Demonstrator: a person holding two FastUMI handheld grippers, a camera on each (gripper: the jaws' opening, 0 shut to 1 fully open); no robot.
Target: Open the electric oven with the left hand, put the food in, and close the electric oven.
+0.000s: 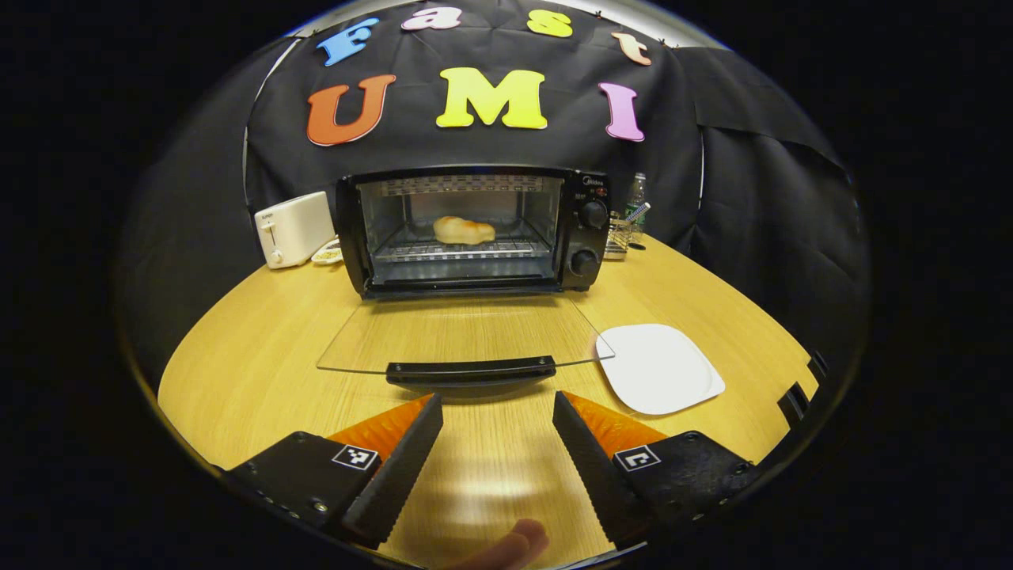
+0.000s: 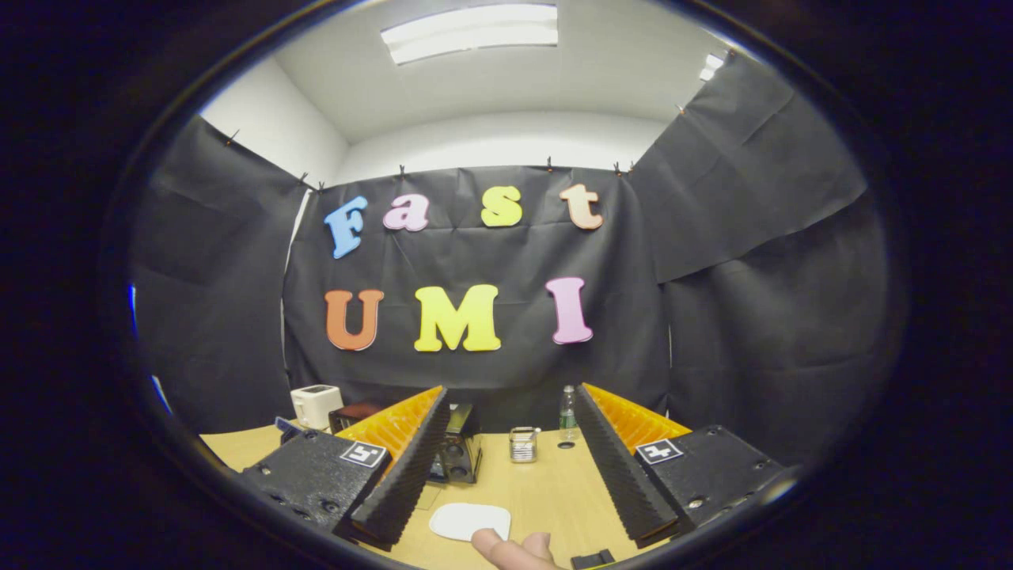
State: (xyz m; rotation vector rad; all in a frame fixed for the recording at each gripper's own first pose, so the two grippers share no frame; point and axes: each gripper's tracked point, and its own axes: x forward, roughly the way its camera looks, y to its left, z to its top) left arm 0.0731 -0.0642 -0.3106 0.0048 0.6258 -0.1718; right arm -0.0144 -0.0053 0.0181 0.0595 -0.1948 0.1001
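In the right gripper view, the right tool (image 2: 510, 451) half-hides the oven (image 2: 455, 451).

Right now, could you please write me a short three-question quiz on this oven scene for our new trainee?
1. True or false: the oven door is shut.
2. Where does the bread lie? A) on the white plate B) on the oven's rack C) in the toaster
3. Fill in: the left gripper hangs with jaws ____ before the door handle.

Key: 1 false; 2 B; 3 open.
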